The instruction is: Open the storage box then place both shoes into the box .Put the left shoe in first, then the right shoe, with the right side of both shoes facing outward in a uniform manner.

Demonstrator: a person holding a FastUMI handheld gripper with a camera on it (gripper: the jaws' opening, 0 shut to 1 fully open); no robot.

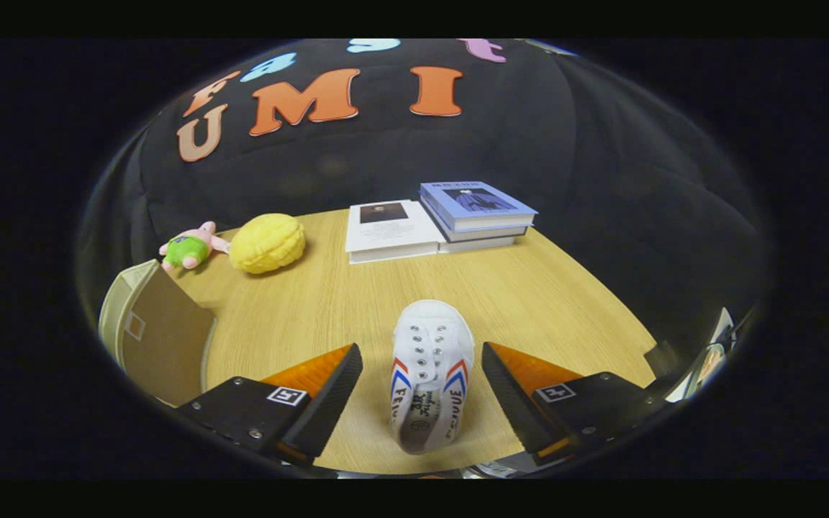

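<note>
A white canvas shoe [429,367] with red and blue stripes lies on the wooden table [314,302], toe pointing away from me, heel opening towards me. It sits between my two fingers, and neither finger touches it. My gripper [422,360] is open wide around the shoe's middle. To the left of the left finger stands the beige storage box [152,334], its brown lid or flap facing the table's middle; whether it is open I cannot tell.
A yellow plush cushion [268,243] and a small pink and green plush toy [190,247] lie at the far left of the table. Three books [443,223] sit stacked at the far edge. The table's right edge runs diagonally beside the right finger.
</note>
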